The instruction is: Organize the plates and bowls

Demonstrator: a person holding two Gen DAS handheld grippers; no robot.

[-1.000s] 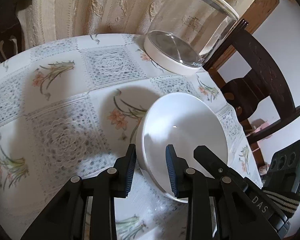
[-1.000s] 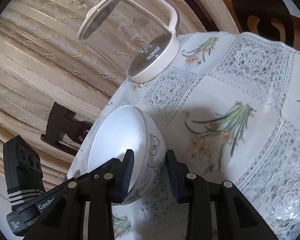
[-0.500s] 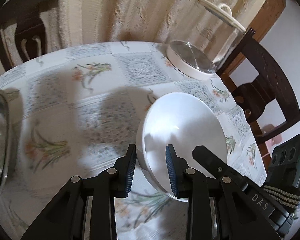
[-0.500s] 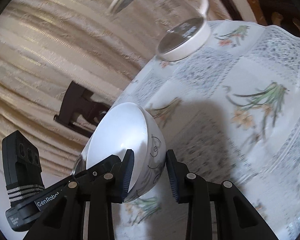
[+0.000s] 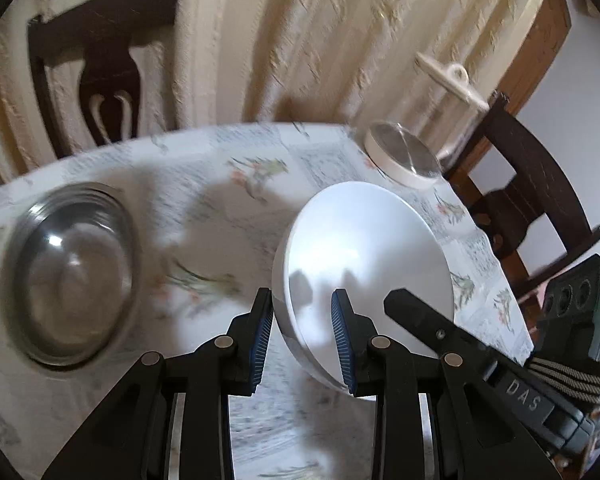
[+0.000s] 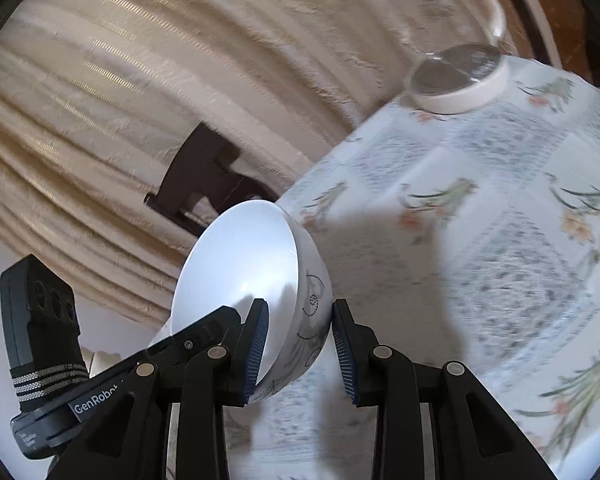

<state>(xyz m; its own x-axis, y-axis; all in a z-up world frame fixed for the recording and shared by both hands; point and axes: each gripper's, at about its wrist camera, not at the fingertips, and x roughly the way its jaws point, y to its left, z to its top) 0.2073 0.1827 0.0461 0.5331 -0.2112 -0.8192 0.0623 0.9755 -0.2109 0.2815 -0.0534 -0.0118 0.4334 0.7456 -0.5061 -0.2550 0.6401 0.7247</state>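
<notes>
From the left wrist view, the white bowl (image 5: 364,264) is seen held clear of the floral tablecloth (image 5: 228,216), tilted on edge; its near rim is clamped between the blue pads of the left gripper (image 5: 303,336), and the other gripper's finger is hooked over the far rim, so the bowl is carried by both; a steel bowl (image 5: 68,276) is seen on the cloth to the left, well apart, blurred; a glass kettle (image 5: 404,156) stands at the far edge; "DAS" can be read on the other gripper's body.

From the right wrist view, the right gripper (image 6: 300,344) is seen closed on the wall of the same bowl, one pad inside, one on the patterned outside; "GenRobot" is partly legible on the opposite gripper; the carrying step is judged under way, and nesting in the steel bowl is probably called for next, which would need levelling first.
</notes>
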